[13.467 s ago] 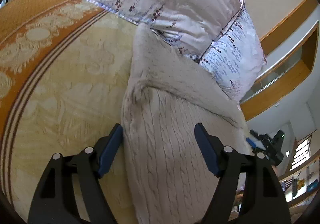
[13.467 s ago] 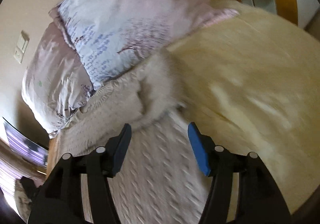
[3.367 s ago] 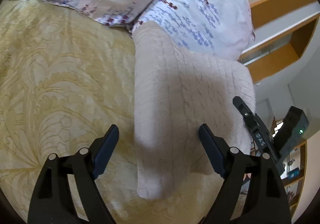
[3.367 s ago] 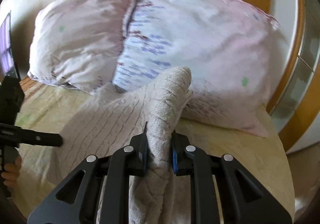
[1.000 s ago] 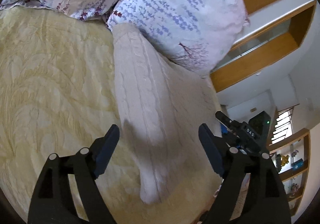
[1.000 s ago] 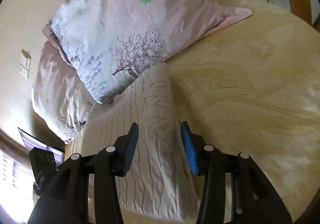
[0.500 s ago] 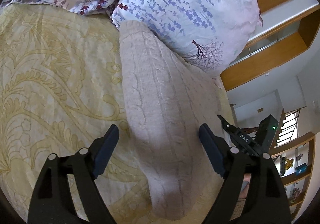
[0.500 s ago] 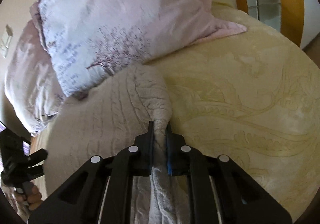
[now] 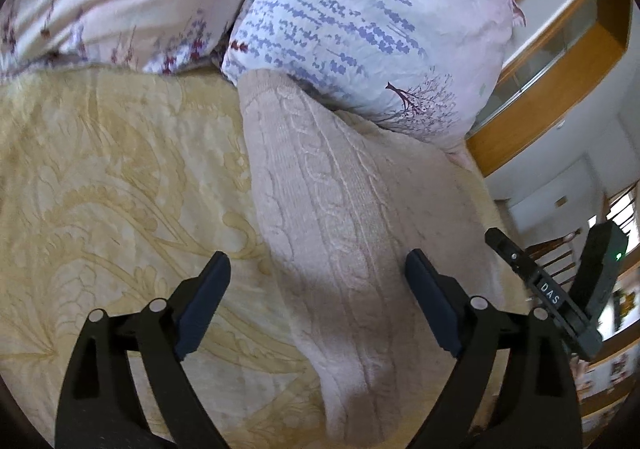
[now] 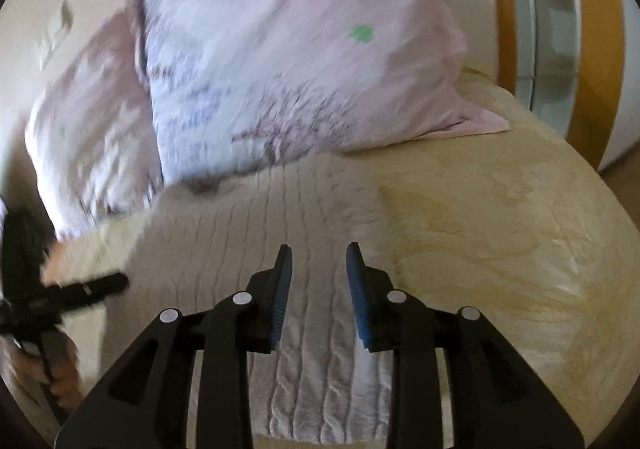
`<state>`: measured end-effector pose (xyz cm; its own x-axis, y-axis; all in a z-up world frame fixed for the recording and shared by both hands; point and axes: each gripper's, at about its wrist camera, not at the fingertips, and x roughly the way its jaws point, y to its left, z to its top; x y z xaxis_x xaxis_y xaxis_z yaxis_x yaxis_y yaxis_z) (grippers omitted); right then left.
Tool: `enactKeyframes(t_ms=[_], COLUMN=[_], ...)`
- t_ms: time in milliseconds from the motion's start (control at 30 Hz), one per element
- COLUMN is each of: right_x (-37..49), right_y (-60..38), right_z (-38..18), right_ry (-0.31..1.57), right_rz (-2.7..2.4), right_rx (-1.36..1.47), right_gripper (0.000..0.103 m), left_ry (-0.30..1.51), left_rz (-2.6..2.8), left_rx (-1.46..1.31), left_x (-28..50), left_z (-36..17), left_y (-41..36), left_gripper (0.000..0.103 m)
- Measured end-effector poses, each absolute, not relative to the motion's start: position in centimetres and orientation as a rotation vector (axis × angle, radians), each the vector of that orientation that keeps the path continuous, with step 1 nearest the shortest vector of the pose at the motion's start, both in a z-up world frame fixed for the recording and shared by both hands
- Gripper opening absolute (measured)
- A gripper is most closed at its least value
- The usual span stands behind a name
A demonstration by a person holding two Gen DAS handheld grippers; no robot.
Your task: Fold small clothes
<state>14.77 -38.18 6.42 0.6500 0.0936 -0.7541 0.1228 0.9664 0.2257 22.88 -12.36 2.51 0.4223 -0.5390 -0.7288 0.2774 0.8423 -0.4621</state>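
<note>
A cream cable-knit sweater (image 9: 344,217) lies folded into a long strip on the yellow bedspread (image 9: 112,185), its far end touching the pillows. My left gripper (image 9: 318,273) is wide open above its left edge, holding nothing. In the right wrist view the sweater (image 10: 256,225) lies flat under my right gripper (image 10: 318,261), which is open with a narrow gap and holds nothing. The right gripper also shows at the right of the left wrist view (image 9: 560,289).
Two floral pillows (image 9: 360,21) lean against the wall at the head of the bed. A wooden-framed window ledge (image 10: 592,49) stands to the right. The bedspread (image 10: 500,241) spreads to the right of the sweater. The left gripper shows at the left of the right wrist view (image 10: 60,297).
My right gripper was shut on the sweater's right edge half a second ago; it has let go and opened slightly. The sweater's edge has dropped flat. The left gripper stayed open.
</note>
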Motion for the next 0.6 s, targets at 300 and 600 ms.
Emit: enactKeyframes(t_ms=[300,600], right_x=[14.0,13.0], right_y=[-38.7,-39.7], right_z=[3.9,4.5], right_ry=[0.89,0.898], right_rz=[-0.004,0.02], right_rx=[0.332,0.419], right_gripper=[0.032,0.032], left_ry=[0.961,0.97], left_rz=[-0.461,-0.458], left_rx=[-0.14,-0.148], left_x=[22.4,22.3], left_z=[2.6,2.2], left_y=[-13.7,-13.5], left_gripper=[0.094,0.095])
